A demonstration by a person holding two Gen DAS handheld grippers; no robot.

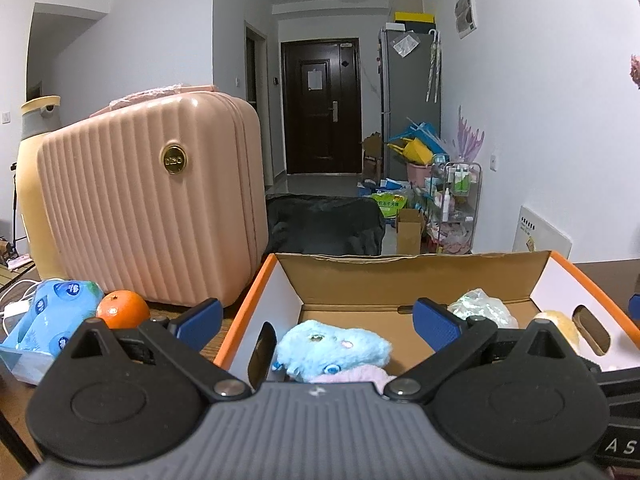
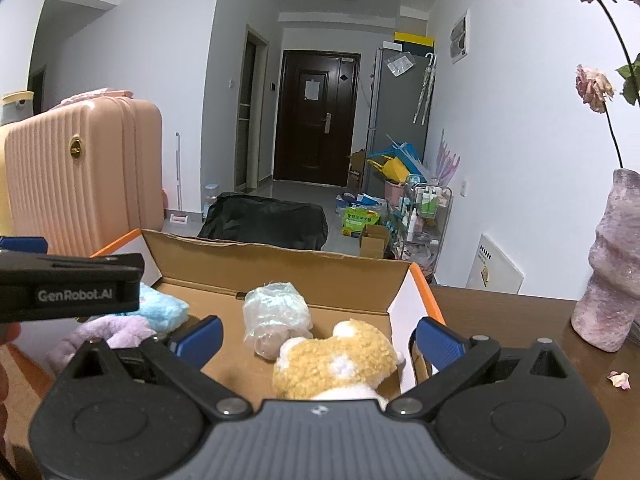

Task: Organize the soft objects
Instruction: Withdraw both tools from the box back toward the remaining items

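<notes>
— Since both tools are spread wide and hold nothing, what step is this?

— I think it is picking time. The left gripper (image 1: pixel 318 320) hangs over the blue plush (image 1: pixel 332 350) by the left wall of the box (image 1: pixel 404 276). The right gripper (image 2: pixel 318 338) hangs over the yellow plush (image 2: pixel 336 364) by the right wall.

— What comes next?

— Maybe go down and squeeze softly.

— Any words?

— "GenRobot.AI" on the left tool.

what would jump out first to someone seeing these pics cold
Probably the orange-edged cardboard box in front of both open claws, holding a blue plush, a tan plush and a plastic-wrapped bundle. Next, the big pink ribbed suitcase standing left of the box, an orange at its foot.
</notes>
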